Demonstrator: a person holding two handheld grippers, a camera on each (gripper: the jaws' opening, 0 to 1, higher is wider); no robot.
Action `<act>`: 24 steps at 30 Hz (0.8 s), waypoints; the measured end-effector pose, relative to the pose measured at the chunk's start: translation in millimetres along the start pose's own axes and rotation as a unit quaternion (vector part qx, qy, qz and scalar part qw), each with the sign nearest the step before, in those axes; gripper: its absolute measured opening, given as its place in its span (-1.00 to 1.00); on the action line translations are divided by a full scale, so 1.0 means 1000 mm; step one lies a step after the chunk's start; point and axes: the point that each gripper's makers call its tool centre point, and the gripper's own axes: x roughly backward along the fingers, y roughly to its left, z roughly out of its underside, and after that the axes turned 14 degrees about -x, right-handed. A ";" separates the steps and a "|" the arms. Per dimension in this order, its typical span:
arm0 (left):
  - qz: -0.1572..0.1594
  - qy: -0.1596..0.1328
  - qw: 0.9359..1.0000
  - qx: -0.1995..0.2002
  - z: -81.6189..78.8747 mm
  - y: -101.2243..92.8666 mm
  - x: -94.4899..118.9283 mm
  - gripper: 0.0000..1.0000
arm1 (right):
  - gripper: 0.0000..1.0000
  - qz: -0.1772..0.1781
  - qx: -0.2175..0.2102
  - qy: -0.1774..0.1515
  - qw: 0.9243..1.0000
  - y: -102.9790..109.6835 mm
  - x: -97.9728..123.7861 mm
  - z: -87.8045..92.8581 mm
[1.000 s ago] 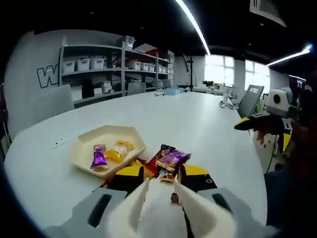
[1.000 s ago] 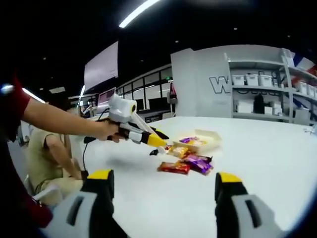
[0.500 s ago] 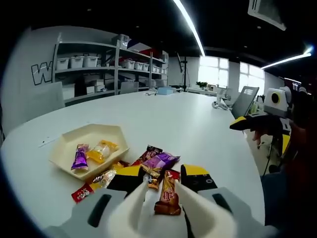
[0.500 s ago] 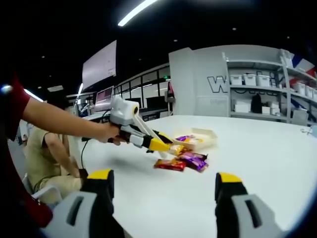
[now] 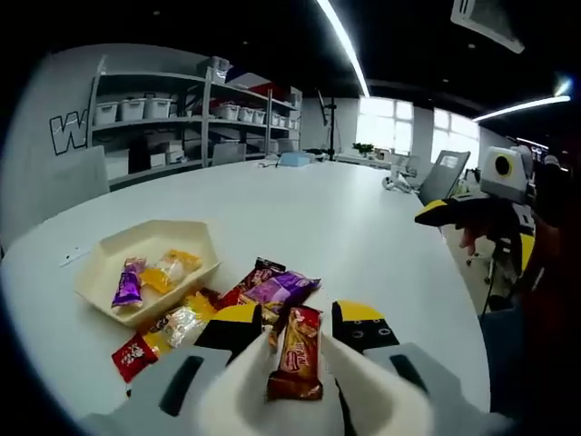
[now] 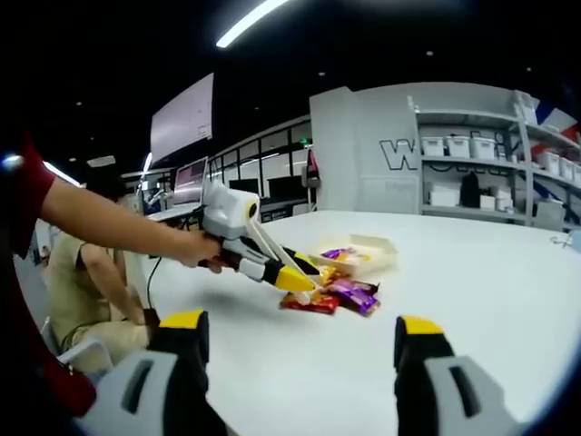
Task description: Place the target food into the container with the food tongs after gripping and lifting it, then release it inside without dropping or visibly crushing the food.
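My left gripper [image 5: 298, 329] is shut on white food tongs [image 5: 263, 381], whose two arms reach forward from the bottom of the left gripper view. A brown-red snack packet [image 5: 296, 352] stands between the tong arms; whether it is off the table I cannot tell. Just beyond lies a pile of wrapped snacks [image 5: 272, 289]. The cream tray [image 5: 100, 272] at the left holds a purple packet [image 5: 127, 286] and a yellow one [image 5: 168, 268]. In the right gripper view the left gripper [image 6: 272, 268] points its tongs down at the pile [image 6: 331, 295] beside the tray [image 6: 386, 247]. My right gripper [image 6: 300, 323] is open, holding nothing.
Everything sits on a large white round table [image 5: 345, 218]. Shelves with bins [image 5: 172, 118] stand behind it. A seated person [image 6: 86, 272] is at the left beyond the table edge. The right gripper [image 5: 458, 213] hovers off the table's right side.
The tongs have come down into the snack pile and the brown-red packet now stands between their arms. The right gripper has stayed still.
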 end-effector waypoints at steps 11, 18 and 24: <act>0.007 0.009 1.000 0.006 0.011 0.000 -0.003 -0.44 | 0.62 -0.009 -0.024 -0.019 0.999 -0.001 0.002 -0.002; 0.004 0.001 1.000 0.008 0.011 0.001 -0.003 -0.49 | 0.63 0.001 -0.012 -0.003 1.000 -0.004 -0.002 0.009; -0.001 -0.003 0.999 0.037 0.012 0.006 -0.002 -0.55 | 0.63 -0.002 -0.011 0.004 1.000 -0.003 -0.003 0.013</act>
